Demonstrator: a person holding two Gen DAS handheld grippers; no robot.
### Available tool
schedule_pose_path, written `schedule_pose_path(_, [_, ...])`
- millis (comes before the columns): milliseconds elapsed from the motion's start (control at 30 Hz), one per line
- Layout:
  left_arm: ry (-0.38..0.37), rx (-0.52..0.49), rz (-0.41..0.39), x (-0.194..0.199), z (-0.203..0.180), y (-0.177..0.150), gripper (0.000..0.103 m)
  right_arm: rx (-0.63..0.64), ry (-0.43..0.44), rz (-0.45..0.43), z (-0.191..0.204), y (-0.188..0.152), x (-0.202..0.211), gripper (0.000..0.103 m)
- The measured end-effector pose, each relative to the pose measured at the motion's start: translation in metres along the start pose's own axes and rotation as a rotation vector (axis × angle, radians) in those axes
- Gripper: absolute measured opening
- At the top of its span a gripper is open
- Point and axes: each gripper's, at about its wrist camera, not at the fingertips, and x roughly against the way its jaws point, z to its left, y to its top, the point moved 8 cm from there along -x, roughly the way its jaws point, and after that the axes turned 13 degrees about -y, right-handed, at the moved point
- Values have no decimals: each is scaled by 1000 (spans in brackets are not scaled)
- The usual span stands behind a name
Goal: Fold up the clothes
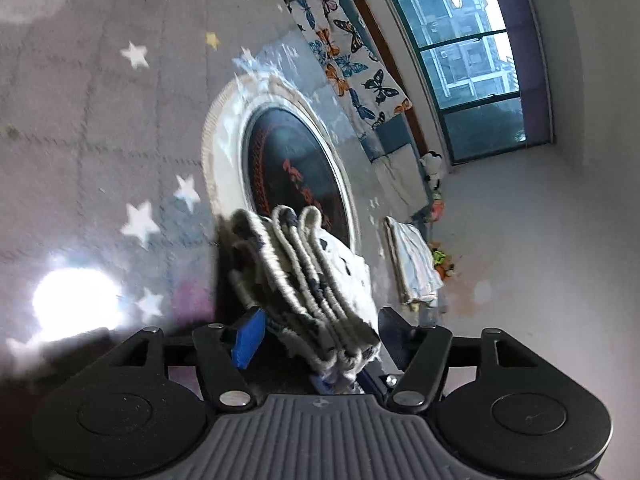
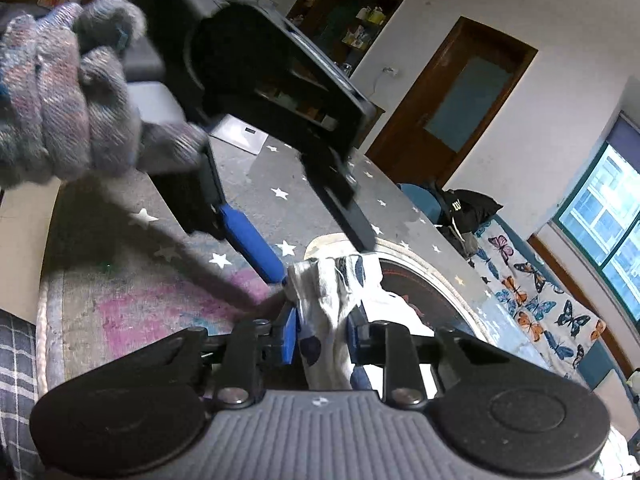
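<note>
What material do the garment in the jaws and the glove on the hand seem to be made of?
The garment: probably soft woven cotton, matte, white with dark spots; its stacked hems show thick stitched edges. The glove: apparently knitted yarn, fuzzy, mottled grey-pink, with visible knit ribs.

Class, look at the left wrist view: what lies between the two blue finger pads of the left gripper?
A bunched white garment with dark spots, gathered in several ribbed folds, fills the gap between the left gripper's pads; the left wrist view shows it.

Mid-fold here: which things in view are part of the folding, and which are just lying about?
Part of the job:
white spotted garment
left gripper
right gripper
folded clothes pile

Lying about:
round mat
butterfly cloth
black bag
soft toys
</note>
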Motion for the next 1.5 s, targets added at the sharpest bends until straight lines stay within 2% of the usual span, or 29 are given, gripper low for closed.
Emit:
schedule_pose_path(167, [-4, 22, -9, -9, 2, 3, 70, 18, -4, -13, 3, -2, 3, 22])
schedule_pose_path(400, [-26, 50, -33, -8, 6, 2, 71, -60, -14, -23, -11, 4, 8, 21])
schedule_pose_path(600, [-75, 118, -36, -15, 14, -2, 75, -99, -16, -19, -17, 4, 12, 21])
schedule_pose_path(667, [-76, 112, -37, -15, 15, -1, 79, -115, -9, -22, -20, 4, 13, 21])
schedule_pose_path(900, [-56, 113, -37, -23, 19, 8, 80, -16, 37, -55, 2, 1, 25, 21])
schedule_pose_path(1067, [-50, 121, -18, -28, 24, 8, 77, -11, 64, -71, 8, 0, 34, 21])
schedule_pose_path(1133, [-48, 126, -20, -27, 26, 8, 71, -10, 74, -68, 3, 0, 28, 21])
schedule_pose_path(1300, [-21, 135, -13, -26, 38, 3, 39, -22, 89, -52, 1, 0, 24, 21])
schedule_pose_path(1400, [-13, 118, -14, -27, 37, 4, 33, -43, 107, -36, -1, -2, 26, 24])
schedule_pose_path(1500, [2, 99, -18, -23, 37, 3, 32, -74, 116, -26, -6, -3, 32, 26])
